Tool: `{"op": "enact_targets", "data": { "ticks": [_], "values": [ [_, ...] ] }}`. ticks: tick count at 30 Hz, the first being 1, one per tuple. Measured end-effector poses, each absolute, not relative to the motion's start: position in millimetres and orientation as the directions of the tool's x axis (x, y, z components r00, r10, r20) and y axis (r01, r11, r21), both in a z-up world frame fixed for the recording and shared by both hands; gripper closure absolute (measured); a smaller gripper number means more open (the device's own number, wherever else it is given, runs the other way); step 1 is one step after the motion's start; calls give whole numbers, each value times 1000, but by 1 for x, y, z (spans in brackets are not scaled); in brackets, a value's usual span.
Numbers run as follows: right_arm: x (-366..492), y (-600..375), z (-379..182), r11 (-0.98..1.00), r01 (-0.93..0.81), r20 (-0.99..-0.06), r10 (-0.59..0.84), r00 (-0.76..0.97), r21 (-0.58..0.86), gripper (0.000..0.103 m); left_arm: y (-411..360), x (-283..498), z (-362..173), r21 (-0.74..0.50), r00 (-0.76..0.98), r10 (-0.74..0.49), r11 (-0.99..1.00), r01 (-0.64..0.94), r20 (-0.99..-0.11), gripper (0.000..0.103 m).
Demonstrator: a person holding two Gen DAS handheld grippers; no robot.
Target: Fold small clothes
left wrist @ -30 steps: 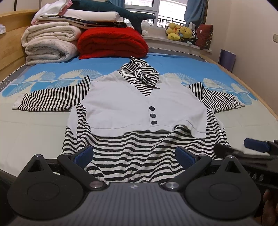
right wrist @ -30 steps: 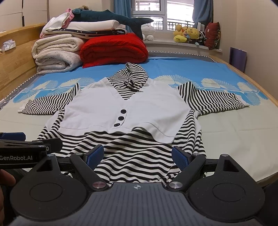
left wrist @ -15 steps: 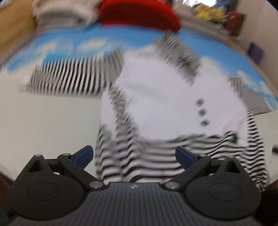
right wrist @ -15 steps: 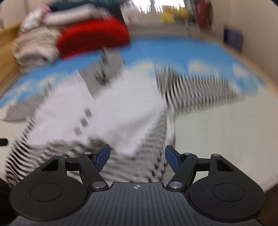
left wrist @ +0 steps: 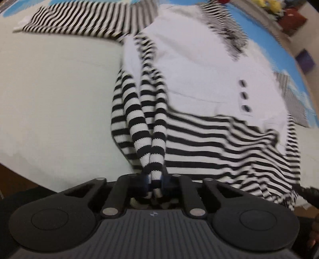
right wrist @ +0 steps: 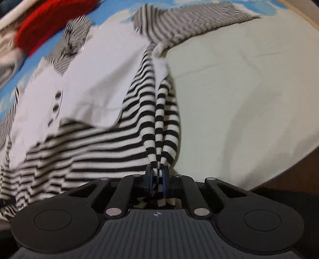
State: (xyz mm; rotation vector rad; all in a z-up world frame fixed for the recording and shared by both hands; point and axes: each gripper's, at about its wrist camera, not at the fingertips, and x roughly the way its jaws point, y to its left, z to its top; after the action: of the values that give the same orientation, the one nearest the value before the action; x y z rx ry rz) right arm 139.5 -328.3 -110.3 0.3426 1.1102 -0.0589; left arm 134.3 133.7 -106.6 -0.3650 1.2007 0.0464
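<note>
both grippers' fingers (left wrist: 148,180) clamped on striped top (left wrist: 209,143)

A red blanket (right wrist: 49,22) lies on the blue-patterned bed sheet (left wrist: 265,37), soft toys (left wrist: 273,5) beyond.

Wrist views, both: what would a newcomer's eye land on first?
The striped hoodie on the bed, its hem corners bunched up: the left hand-held gripper is shut on one, the right hand-held gripper on the other. A red blanket glows at the far end.
</note>
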Motion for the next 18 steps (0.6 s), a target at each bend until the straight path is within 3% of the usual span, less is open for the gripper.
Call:
{"op": "enact_targets", "data": {
  "ticks": [3, 5, 6, 7, 8, 9, 14, 16, 18],
  "values": [
    [134, -341, -102, 944, 251, -874, 69, 482, 214, 97, 132, 121, -97, -305, 406, -203, 930, -203, -891, 94],
    [133, -347, -107, 947, 269, -888, 37, 458, 178, 96, 129, 117, -104, -239, 368, -150, 948, -211, -918, 92],
    [134, -346, -112, 951, 254, -900, 54, 433, 179, 94, 129, 116, -107, -198, 346, -114, 956, -218, -931, 87],
    [134, -343, -116, 956, 230, -909, 72, 412, 180, 90, 128, 116, -109, -169, 337, -87, 961, -220, -937, 78],
    [132, -339, -115, 962, 217, -906, 61, 418, 165, 86, 127, 114, -105, -157, 351, -72, 963, -218, -933, 76],
    [129, -337, -110, 964, 218, -894, 38, 447, 150, 78, 126, 112, -97, -154, 387, -61, 965, -214, -920, 76],
    [111, -332, -75, 965, 170, -776, 49, 628, 199, 58, 111, 99, -66, -175, 552, -80, 977, -122, -830, 76],
    [114, -330, -79, 964, 134, -781, 101, 616, 230, 51, 99, 103, -79, -164, 493, -104, 983, -80, -864, 74],
    [125, -323, -102, 969, 99, -848, 148, 509, 228, 47, 90, 107, -101, -98, 380, -66, 993, -66, -922, 73]
  ]
}}
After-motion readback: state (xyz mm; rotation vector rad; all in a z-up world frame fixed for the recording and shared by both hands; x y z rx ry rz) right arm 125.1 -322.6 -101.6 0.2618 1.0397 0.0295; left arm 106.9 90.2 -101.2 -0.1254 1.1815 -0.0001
